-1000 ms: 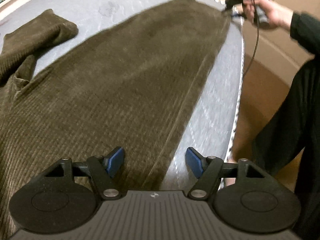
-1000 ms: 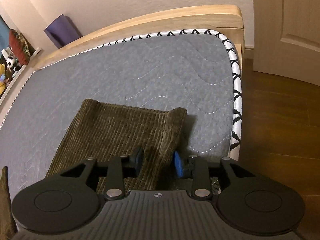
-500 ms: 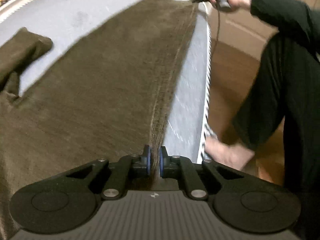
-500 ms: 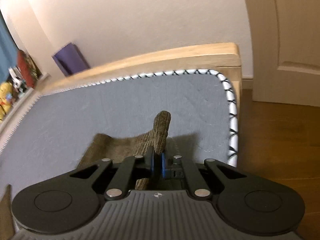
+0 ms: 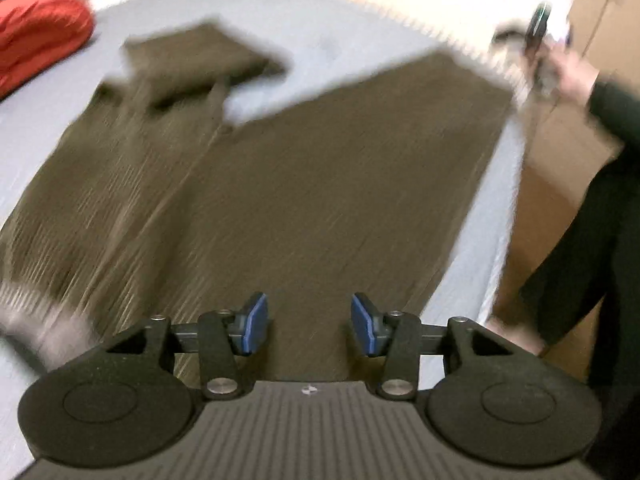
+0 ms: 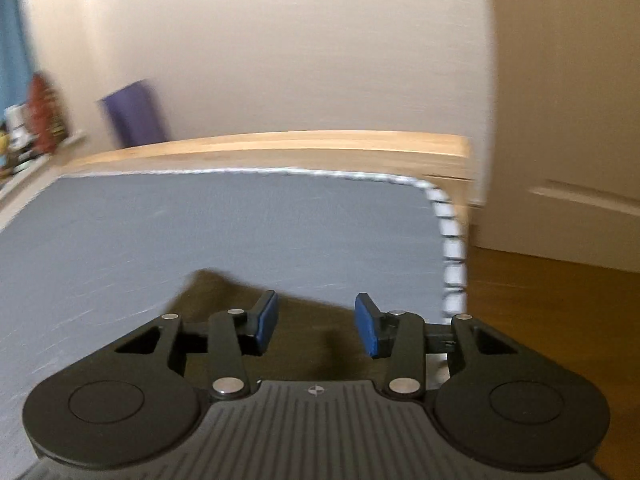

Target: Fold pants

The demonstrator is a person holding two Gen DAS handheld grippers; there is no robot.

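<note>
Olive corduroy pants point(image 5: 304, 184) lie spread on a grey mattress point(image 6: 200, 232) — folding barely begun.

Both grippers have just been opening, with nothing pinched: the left gripper point(image 5: 306, 324) hovers spread over the near leg, the right gripper point(image 6: 316, 322) spread above that leg's hem. The far leg lies crumpled back on itself; joining the legs and folding lengthwise look undone — a judgement.

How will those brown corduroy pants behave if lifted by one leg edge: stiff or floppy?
Probably floppy: the pants lie flat on the mattress, with one leg already doubled over on itself. Likely fairly heavy for cloth, given the thick ribbed weave, so the free part would sag and drag. Slipping seems unlikely; the ribs should give padded tongs some bite.
</note>
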